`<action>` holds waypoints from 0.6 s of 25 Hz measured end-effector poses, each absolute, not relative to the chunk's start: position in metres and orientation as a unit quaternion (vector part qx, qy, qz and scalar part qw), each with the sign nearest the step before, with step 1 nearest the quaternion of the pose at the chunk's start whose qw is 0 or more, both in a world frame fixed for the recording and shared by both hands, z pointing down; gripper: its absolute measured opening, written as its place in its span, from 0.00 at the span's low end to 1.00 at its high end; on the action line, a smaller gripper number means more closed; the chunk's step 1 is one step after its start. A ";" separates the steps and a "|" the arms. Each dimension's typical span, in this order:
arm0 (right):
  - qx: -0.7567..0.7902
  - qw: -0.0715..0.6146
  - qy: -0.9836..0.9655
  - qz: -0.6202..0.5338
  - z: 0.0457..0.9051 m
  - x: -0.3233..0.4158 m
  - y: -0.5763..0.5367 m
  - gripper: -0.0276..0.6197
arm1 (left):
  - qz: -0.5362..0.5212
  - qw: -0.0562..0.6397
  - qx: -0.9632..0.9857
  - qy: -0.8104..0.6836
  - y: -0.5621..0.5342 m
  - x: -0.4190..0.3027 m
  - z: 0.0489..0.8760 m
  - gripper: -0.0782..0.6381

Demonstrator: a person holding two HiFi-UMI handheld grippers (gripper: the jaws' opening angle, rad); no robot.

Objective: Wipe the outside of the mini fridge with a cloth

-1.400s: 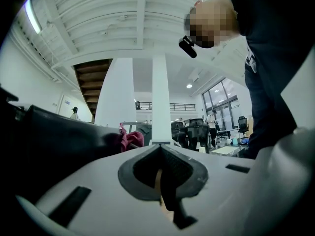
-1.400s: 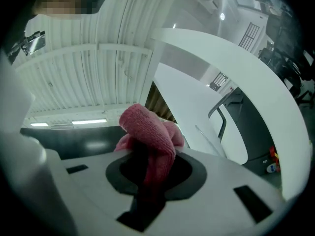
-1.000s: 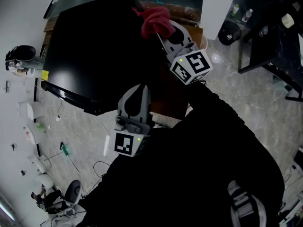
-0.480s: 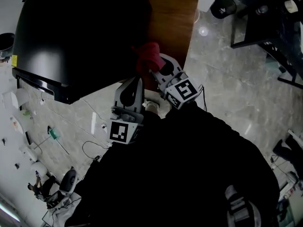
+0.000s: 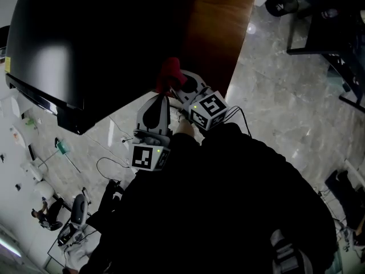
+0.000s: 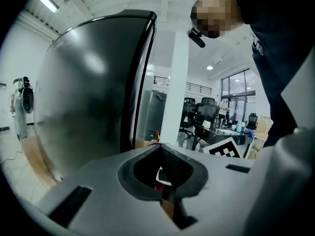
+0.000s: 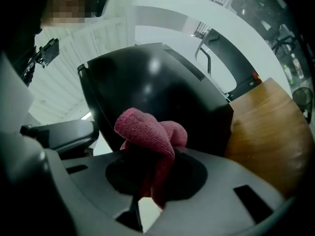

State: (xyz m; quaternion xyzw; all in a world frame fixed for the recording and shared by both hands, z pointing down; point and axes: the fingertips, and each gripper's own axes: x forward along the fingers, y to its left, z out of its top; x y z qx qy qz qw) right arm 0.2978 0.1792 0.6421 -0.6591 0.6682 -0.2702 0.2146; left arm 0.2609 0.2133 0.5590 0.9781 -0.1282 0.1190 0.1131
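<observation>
In the head view we are looking steeply down on the black mini fridge (image 5: 97, 39) at the upper left, with a wooden surface (image 5: 225, 21) showing past its right edge. The right hand-held gripper (image 5: 174, 85) is pinching a red cloth (image 5: 169, 72) and pointing up the picture at the fridge's near lower side. The cloth is lying right at that dark wall, though we are not able to tell whether it is touching. The left hand-held gripper (image 5: 162, 100) is sitting just beside the right one, a little further back, over the pale floor (image 5: 274, 96).

In the left gripper view we are seeing its jaws pressed together with nothing held, only a sliver of red showing beyond them. The fridge (image 6: 88, 92) is rising ahead and to the left, its long axis upright.

In the right gripper view the jaws are clamping the cloth (image 7: 150, 129), which is bunching up above them. The fridge (image 7: 157, 92) is filling the space straight ahead, and the wooden surface (image 7: 266, 127) is lying to the right.

We are judging that the coming wipe is turning on one relation — the fridge wall is lying dead ahead of the cloth-bearing right gripper, the nearer of the two. So the stroke is calling for a short push forward, then travel along the upright side.
</observation>
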 end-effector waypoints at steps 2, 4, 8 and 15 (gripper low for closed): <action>-0.657 0.233 0.657 -0.286 0.649 0.300 0.172 0.17 | 0.125 0.107 0.980 -0.116 0.215 0.264 0.563 0.11; -0.660 0.251 0.641 -0.300 0.654 0.309 0.168 0.17 | 0.136 0.100 0.979 -0.112 0.216 0.268 0.568 0.11; -0.669 0.278 0.618 -0.305 0.661 0.340 0.158 0.17 | 0.140 0.104 0.978 -0.112 0.214 0.283 0.568 0.11; -0.697 0.268 0.599 -0.291 0.672 0.419 0.132 0.17 | 0.152 0.078 0.982 -0.078 0.221 0.336 0.572 0.11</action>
